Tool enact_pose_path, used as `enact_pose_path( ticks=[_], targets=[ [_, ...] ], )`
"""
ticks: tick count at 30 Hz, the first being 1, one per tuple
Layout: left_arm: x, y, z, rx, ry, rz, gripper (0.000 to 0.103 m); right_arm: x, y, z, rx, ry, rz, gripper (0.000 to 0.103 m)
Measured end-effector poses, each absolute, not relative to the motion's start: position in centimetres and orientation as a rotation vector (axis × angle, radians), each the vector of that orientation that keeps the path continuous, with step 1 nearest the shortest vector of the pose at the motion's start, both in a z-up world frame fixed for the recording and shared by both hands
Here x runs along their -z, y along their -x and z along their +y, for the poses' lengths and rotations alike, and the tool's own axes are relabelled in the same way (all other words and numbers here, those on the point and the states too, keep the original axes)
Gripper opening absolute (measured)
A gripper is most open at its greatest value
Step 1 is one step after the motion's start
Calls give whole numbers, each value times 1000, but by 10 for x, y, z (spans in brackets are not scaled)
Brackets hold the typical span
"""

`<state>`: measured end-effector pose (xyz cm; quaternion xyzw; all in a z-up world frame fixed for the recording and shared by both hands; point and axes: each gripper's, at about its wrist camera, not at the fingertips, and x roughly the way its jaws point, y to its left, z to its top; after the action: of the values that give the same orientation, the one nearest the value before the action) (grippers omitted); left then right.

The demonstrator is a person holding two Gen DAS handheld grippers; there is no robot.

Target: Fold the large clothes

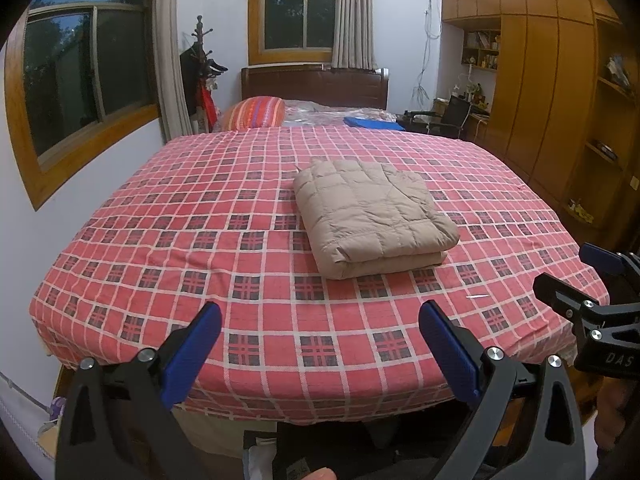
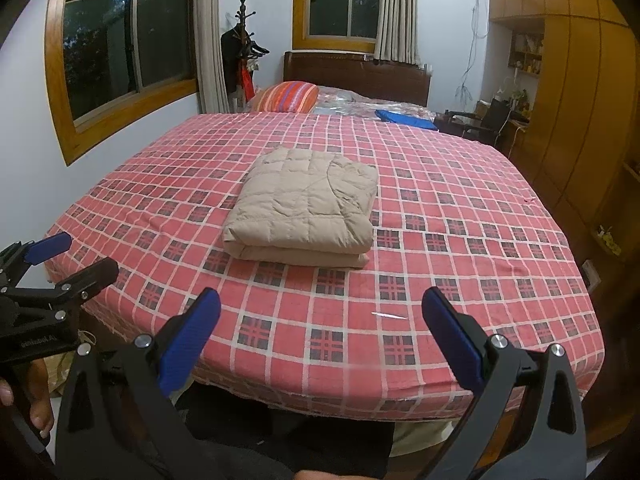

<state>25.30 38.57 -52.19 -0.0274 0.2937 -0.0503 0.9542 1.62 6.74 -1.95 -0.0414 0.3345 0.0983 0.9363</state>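
White letters reading "DAS" are showing on the black body of the right gripper point(image 1: 600, 276) where it is poking into the left wrist view at about 3 o'clock; the print on the left gripper point(image 2: 68, 256), which is entering the right wrist view at 9 o'clock, is appearing reversed and too blurred to read. The beige quilted garment point(image 1: 374, 216) is lying folded into a thick, puffy rectangle of stacked layers, its stitched squares showing on top and its rounded folded edge facing the cameras. It is sitting on the red plaid bedspread point(image 1: 200, 240) near the middle of the bed, at roughly 12 o'clock from both cameras and well apart from both tools. The left gripper point(image 1: 320, 340) is hanging over the near edge of the bed with its blue-padded fingers point(image 1: 192, 356) spread wide, holding and touching nothing. The right gripper point(image 2: 320, 340) is hovering likewise at the foot of the bed, its jaws gaping wide and empty. Fingers of a hand point(image 2: 40, 400) are wrapping the left tool's grip at 8 o'clock in the right wrist view. Beyond the bedspread, an orange striped pillow point(image 1: 256, 112) is resting at 11 o'clock by the dark headboard point(image 1: 316, 86).
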Motion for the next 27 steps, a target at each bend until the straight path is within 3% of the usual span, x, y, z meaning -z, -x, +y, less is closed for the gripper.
enact_pose_path(
  ticks=[27],
  targets=[
    [521, -248, 380, 100, 61, 595, 99, 17, -16, 67, -179, 73, 672, 100]
  ],
)
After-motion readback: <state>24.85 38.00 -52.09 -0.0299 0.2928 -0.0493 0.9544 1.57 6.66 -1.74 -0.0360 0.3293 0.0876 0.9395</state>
